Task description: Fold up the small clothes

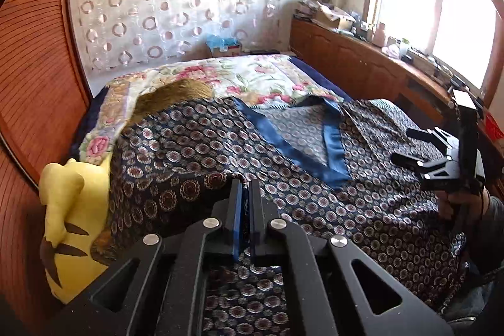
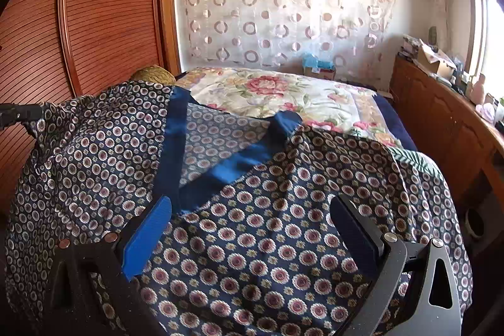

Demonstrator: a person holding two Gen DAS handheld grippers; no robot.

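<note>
Risk at the lift stage of a fold. Patterned garment, dark blue with ringed medallions and a plain blue satin collar band, lies spread over the near half of the bed, on top of the floral quilt; all places below are given relative to the collar band.

Left gripper, nearer the camera than the band and toward the yellow plush toy, has its two fingers drawn narrow, pinching an edge of the cloth; fabric drapes away from the pads on both sides. Right gripper, on the other side of the band, stands wide apart above the cloth, with nothing between its fingers.

Likely faults, as judgements:
- The satin-like weave looks slippery, and the pinch seems to take only a thin edge, so the cloth may slide out as it is carried.
- With one side raised and the other free, the garment may drag across the quilt, skewing the band and producing a crooked fold.
- The hem hanging off the bed's near edge may pull the whole piece toward the floor.
- The raised cloth may snag the plush toy and shift it.
</note>
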